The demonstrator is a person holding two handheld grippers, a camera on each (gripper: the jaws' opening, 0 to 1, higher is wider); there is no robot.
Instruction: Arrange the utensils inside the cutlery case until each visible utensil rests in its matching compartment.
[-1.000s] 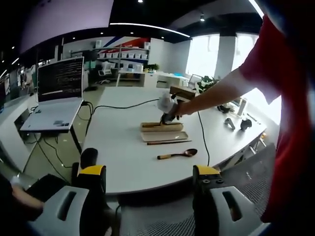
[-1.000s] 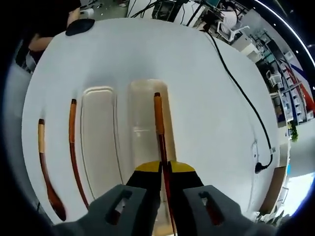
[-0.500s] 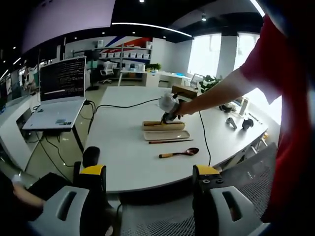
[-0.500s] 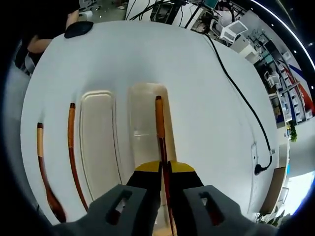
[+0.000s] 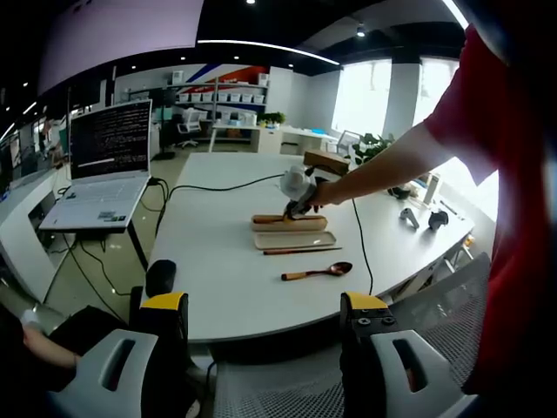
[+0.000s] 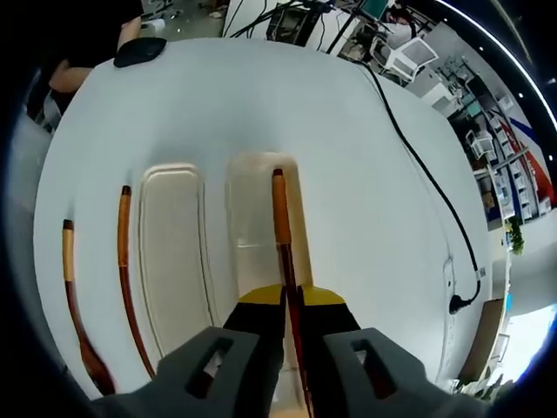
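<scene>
Clamping a wooden chopstick (image 6: 280,228) over the cutlery case (image 6: 252,218), the right gripper (image 6: 291,300) sits at 6 o'clock; left gripper (image 5: 261,324) spread wide, holding nothing.

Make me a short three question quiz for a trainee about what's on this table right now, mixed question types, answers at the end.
1. True or false: the right gripper is shut on a wooden utensil held over one tray of the cutlery case.
2. How many utensils lie on the white table beside the lid? A) none B) two C) four
3. Fill in: in the left gripper view, the left gripper is ____ and holds nothing.

Key
1. True.
2. B: a stick and a spoon.
3. Open.
</scene>
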